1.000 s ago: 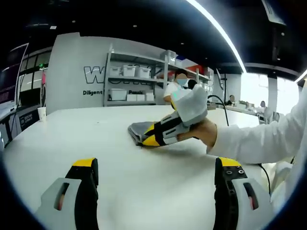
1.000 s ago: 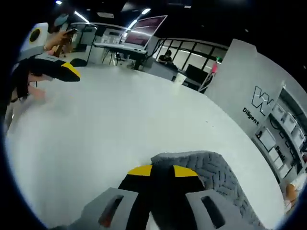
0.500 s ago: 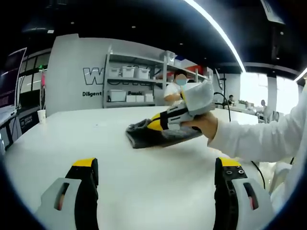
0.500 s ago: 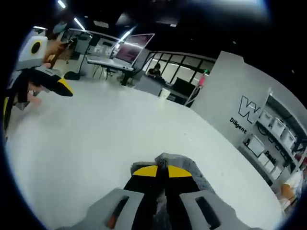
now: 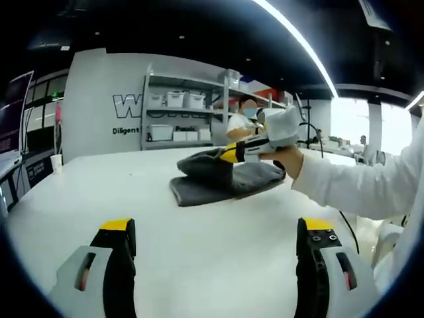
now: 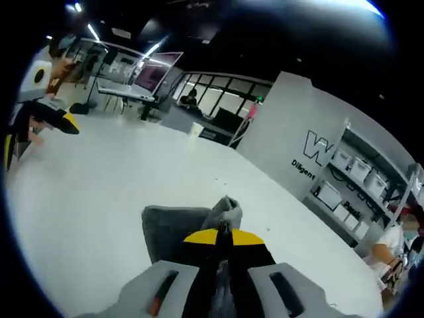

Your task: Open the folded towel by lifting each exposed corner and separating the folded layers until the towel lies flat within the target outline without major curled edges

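We had the right gripper pinched down on a corner of the towel, its jaws closed together with grey cloth bunched up just ahead of the yellow tips, and we judged that hold was there to peel the top layer up and away from the fold beneath. In the left gripper view the lifted flap stood humped above the rest of the towel, which lay on the table well ahead of the left jaws and a little to their right; the lower layers were flat, with a straight near edge facing us. The left gripper held nothing, its jaws standing wide apart over bare table, well short of the towel; we took it to be waiting so that it could pin or lift another corner once the first layer was turned over. We could make out no target outline on the table in either view, so we could not tell how the towel sat against it. Room for moving seemed ample: white table ran open ahead of and to both sides of the right jaws, and between the left jaws and the towel's near edge.
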`<state>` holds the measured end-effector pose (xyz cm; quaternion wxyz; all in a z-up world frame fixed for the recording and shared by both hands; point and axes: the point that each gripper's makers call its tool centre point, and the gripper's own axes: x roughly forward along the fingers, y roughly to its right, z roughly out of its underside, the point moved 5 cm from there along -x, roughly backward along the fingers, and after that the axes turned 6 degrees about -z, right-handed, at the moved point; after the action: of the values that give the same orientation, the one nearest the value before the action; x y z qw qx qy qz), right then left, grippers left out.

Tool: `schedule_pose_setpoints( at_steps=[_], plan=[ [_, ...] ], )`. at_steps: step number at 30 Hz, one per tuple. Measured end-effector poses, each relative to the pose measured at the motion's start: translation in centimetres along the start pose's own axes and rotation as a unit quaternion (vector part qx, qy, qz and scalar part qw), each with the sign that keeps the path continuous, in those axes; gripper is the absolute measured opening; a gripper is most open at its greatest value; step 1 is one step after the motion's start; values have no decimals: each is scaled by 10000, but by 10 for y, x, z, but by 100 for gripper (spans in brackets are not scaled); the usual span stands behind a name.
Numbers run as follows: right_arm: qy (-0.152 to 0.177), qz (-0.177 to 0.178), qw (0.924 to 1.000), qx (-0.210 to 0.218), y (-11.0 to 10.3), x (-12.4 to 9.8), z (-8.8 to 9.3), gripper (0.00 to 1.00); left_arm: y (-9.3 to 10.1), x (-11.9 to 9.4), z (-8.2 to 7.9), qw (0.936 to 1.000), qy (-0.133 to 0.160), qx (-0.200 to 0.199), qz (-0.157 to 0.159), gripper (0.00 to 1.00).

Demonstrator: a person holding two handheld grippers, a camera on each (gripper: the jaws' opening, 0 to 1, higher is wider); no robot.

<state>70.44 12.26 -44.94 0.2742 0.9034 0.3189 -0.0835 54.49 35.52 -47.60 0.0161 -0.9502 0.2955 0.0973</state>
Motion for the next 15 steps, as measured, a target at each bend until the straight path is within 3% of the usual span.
schedule_pose_setpoints(
  at_steps=[15],
  plan=[
    [-14, 562, 9983, 180, 42, -38, 26, 0, 4, 5, -1, 10000, -69, 49, -23, 100]
  ],
)
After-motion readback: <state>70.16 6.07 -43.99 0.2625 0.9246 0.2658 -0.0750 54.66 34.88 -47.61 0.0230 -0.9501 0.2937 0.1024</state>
